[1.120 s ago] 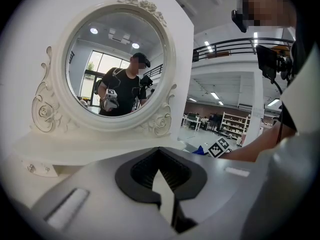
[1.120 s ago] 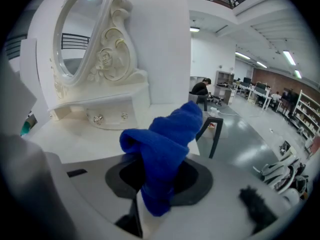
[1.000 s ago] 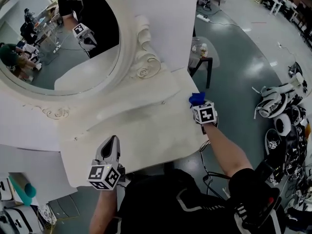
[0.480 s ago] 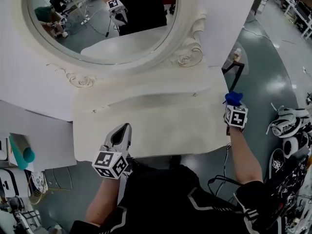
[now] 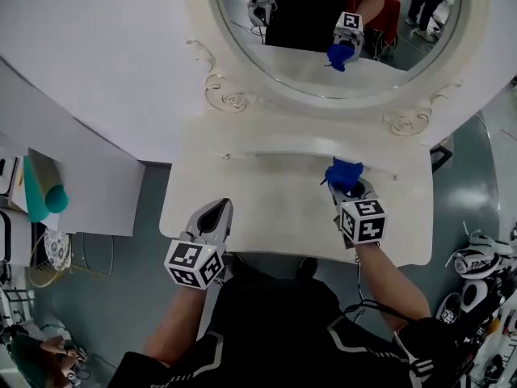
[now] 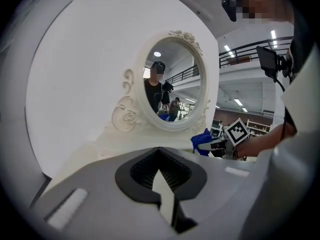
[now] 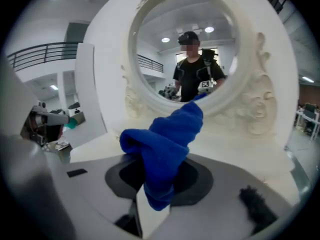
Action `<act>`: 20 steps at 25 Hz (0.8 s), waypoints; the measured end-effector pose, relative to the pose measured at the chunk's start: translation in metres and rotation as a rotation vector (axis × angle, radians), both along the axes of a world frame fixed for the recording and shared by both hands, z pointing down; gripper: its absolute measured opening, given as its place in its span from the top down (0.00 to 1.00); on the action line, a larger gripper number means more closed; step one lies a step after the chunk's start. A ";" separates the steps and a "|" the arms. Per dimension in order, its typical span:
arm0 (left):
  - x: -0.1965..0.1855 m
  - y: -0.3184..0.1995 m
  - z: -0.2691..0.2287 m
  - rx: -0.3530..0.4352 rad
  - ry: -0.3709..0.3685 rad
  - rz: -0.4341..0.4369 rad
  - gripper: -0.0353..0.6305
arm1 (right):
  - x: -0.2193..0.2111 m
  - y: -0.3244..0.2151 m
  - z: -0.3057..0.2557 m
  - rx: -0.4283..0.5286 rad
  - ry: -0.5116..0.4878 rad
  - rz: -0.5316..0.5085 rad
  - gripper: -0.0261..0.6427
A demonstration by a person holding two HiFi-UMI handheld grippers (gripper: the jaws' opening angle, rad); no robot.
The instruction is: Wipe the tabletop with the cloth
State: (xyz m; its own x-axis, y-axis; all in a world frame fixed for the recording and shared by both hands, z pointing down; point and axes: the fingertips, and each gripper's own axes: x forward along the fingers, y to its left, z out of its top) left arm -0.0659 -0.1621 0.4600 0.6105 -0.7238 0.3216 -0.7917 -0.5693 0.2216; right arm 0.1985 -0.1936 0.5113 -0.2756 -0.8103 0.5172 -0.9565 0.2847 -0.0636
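Right of frame centre, the right tool (image 5: 349, 192) is pinching the blue cloth (image 5: 344, 175) tightly, its bunched length pointing toward the mirror (image 5: 339, 55) above the white table (image 5: 266, 208) (the left tool (image 5: 213, 217) is hovering closed and empty, lower left).

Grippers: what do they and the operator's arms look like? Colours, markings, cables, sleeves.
Left gripper and right gripper match: a grey claw with black ribbed pads, and at the rear a white cube bearing black square markers. A dark cable hangs below the right one. The person wears a black short-sleeved top with thin white lines.
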 end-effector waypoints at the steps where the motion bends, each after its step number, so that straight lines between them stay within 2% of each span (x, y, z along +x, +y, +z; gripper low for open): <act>1: -0.021 -0.001 0.000 0.004 0.003 -0.026 0.93 | -0.039 -0.008 -0.001 -0.006 -0.010 -0.057 0.78; 6: -0.122 -0.004 0.003 0.014 0.013 -0.119 0.93 | -0.219 -0.032 0.010 -0.034 -0.056 -0.274 0.78; 11: -0.209 0.001 0.013 0.000 0.006 -0.187 0.93 | -0.365 -0.046 0.036 -0.081 -0.094 -0.405 0.78; 15: -0.266 0.009 0.016 -0.007 0.008 -0.267 0.93 | -0.446 -0.054 0.065 -0.133 -0.108 -0.422 0.78; 20: -0.308 0.025 0.025 -0.040 -0.005 -0.306 0.93 | -0.505 -0.070 0.098 -0.155 -0.055 -0.408 0.78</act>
